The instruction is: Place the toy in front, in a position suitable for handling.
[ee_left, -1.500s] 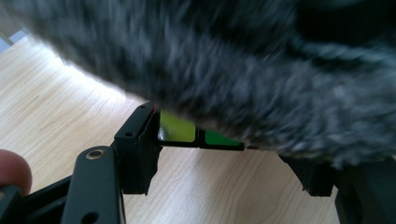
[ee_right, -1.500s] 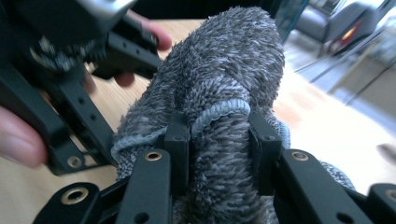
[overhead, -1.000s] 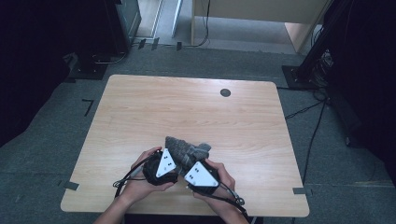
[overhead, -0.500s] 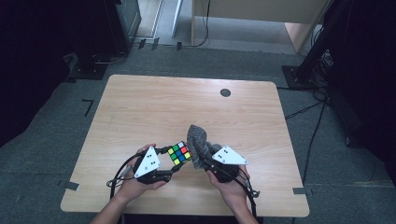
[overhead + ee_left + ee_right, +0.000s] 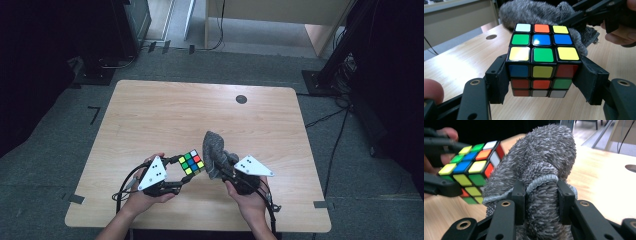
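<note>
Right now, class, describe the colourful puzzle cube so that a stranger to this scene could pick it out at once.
Start at the light wooden table and go to its near edge, where two hands hold black grippers. The left gripper clamps the multicoloured, black-framed plastic puzzle cube above the tabletop. Beside it hangs a fuzzy grey cloth; the cube alone is hard, square and bright.

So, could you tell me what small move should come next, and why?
Probably bring the cloth in the right tool across onto the cube. The left tool grips the cube, and the cloth sits beside its top face, seemingly ready to wipe.
</note>
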`<state>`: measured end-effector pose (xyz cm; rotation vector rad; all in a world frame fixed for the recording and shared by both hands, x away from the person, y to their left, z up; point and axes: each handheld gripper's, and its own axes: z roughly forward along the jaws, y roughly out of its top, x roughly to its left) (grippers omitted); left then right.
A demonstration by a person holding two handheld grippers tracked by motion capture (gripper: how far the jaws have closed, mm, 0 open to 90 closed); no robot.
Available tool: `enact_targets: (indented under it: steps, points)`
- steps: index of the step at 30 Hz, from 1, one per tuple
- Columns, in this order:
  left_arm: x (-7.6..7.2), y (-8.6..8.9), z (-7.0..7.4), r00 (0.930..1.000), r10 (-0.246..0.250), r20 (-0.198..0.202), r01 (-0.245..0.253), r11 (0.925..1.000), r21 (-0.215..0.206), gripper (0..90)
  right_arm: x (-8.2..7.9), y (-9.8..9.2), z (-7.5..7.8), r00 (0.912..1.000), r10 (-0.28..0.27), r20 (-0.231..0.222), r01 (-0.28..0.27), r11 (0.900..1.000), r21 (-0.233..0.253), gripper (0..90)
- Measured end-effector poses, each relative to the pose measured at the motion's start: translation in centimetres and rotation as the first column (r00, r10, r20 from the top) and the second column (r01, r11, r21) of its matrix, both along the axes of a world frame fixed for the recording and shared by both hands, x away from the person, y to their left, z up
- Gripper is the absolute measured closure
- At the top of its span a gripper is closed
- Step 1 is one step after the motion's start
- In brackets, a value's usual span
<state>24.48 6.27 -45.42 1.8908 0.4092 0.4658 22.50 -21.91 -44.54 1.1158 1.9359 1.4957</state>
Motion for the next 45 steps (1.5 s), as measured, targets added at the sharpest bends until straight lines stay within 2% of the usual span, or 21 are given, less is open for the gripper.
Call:
enact_targets:
  steps: [4, 6, 8, 12, 14, 17, 19, 20, 22, 24, 25, 27, 29, 30, 31, 33, 36, 39, 41, 43, 45]
  points:
    - [-0.2, -0.4, -0.2, 0.9997, -0.024, 0.001, 0.024, 0.9996, 0.012, 34.4, -1.4, 0.5, 1.8, 0.9889, 0.074, 0.129, -0.082, 0.995, 0.054, 67.6]
    - [-0.5, -0.4, 0.1, 0.9991, -0.043, 0.003, 0.043, 0.9988, -0.023, 34.4, -1.4, 1.2, 1.9, 0.9911, 0.079, 0.108, -0.081, 0.997, 0.017, 67.4]
    - [-0.6, -0.3, 0.3, 0.9993, -0.035, 0.012, 0.035, 0.9993, -0.011, 34.4, -1.0, 1.2, 1.1, 0.9945, 0.072, 0.076, -0.075, 0.996, 0.041, 67.4]
    - [-0.4, 0.1, 0.4, 0.9996, -0.025, 0.011, 0.025, 0.9993, -0.029, 34.4, -0.1, 0.3, -0.1, 0.9998, 0.005, -0.018, -0.005, 1.0, 0.004, 67.4]
    - [-0.3, 0.0, 0.2, 0.9996, -0.012, 0.026, 0.012, 0.9999, 0.007, 34.4, -0.2, -0.1, 0.1, 0.9999, 0.014, -0.001, -0.013, 0.999, 0.051, 67.4]
    - [-0.5, -0.7, -0.3, 0.9981, 0.015, 0.06, -0.021, 0.9955, 0.092, 34.4, -1.1, 0.6, 1.4, 0.9958, 0.047, 0.078, -0.052, 0.997, 0.062, 67.3]
    - [-0.8, -1.3, -0.5, 0.9971, 0.014, 0.074, -0.022, 0.9929, 0.117, 34.5, -1.7, 1.7, 1.9, 0.989, 0.108, 0.101, -0.112, 0.993, 0.038, 67.1]
    - [-0.9, -1.4, -0.4, 0.9972, 0.005, 0.075, -0.014, 0.993, 0.117, 34.5, -2.0, 3.1, 1.6, 0.9816, 0.167, 0.092, -0.166, 0.986, -0.015, 67.0]
    - [-1.2, -1.8, -0.3, 0.9959, 0.001, 0.091, -0.013, 0.9908, 0.135, 34.5, -2.1, 3.6, 1.4, 0.9812, 0.169, 0.094, -0.163, 0.985, -0.062, 66.9]
    - [-1.4, -1.9, -0.4, 0.9938, 0.002, 0.111, -0.02, 0.9868, 0.161, 34.6, -2.2, 3.9, 1.2, 0.9856, 0.132, 0.106, -0.118, 0.985, -0.124, 66.9]
    - [-1.3, -1.7, -0.3, 0.9944, -0.001, 0.106, -0.016, 0.9876, 0.156, 34.5, -1.7, 3.2, 1.2, 0.9943, 0.034, 0.101, -0.017, 0.986, -0.164, 67.0]
    - [-1.3, -1.7, -0.3, 0.9946, 0.009, 0.103, -0.024, 0.9884, 0.15, 34.5, -1.5, 2.8, 1.3, 0.9946, -0.018, 0.102, 0.037, 0.982, -0.185, 67.0]
    - [-1.3, -1.8, -0.3, 0.9933, 0.016, 0.115, -0.034, 0.9863, 0.162, 34.5, -1.5, 2.1, 1.4, 0.9946, -0.041, 0.095, 0.055, 0.986, -0.156, 66.9]
    - [-1.4, -2.0, -0.4, 0.9922, 0.014, 0.124, -0.036, 0.9826, 0.182, 34.5, -2.1, 2.5, 1.8, 0.9912, 0.035, 0.128, -0.017, 0.991, -0.136, 66.6]
    - [-1.4, -2.0, -0.4, 0.9922, 0.014, 0.124, -0.036, 0.9826, 0.182, 34.5, -2.1, 2.5, 1.8, 0.9912, 0.035, 0.128, -0.017, 0.991, -0.136, 66.6]
    - [-1.5, -2.2, -0.4, 0.992, 0.004, 0.126, -0.028, 0.9828, 0.183, 34.5, -2.7, 3.7, 2.1, 0.9781, 0.143, 0.151, -0.12, 0.981, -0.152, 66.4]
    - [-1.4, -1.9, -0.2, 0.994, -0.002, 0.109, -0.016, 0.9874, 0.158, 34.6, -2.4, 4.4, 1.7, 0.9812, 0.142, 0.131, -0.112, 0.971, -0.212, 66.3]
    - [-1.1, -1.2, -0.2, 0.996, -0.001, 0.089, -0.009, 0.9931, 0.117, 34.6, -1.2, 2.4, 1.4, 0.9971, 0.018, 0.073, -0.004, 0.983, -0.184, 66.6]
    - [-0.9, -0.8, 0.0, 0.997, -0.001, 0.078, -0.005, 0.9969, 0.079, 34.5, -0.5, 0.4, 1.3, 0.9987, -0.039, 0.034, 0.042, 0.994, -0.1, 66.7]
    - [-0.8, -0.5, 0.2, 0.9982, -0.018, 0.058, 0.016, 0.9994, 0.031, 34.5, -0.3, -0.6, 1.2, 0.9998, -0.017, 0.004, 0.017, 1.0, 0.001, 66.7]
    - [-0.8, -0.3, 0.4, 0.9985, -0.036, 0.041, 0.036, 0.9993, -0.009, 34.5, -0.2, -0.3, 1.1, 0.9978, 0.065, -0.011, -0.064, 0.995, 0.073, 66.7]
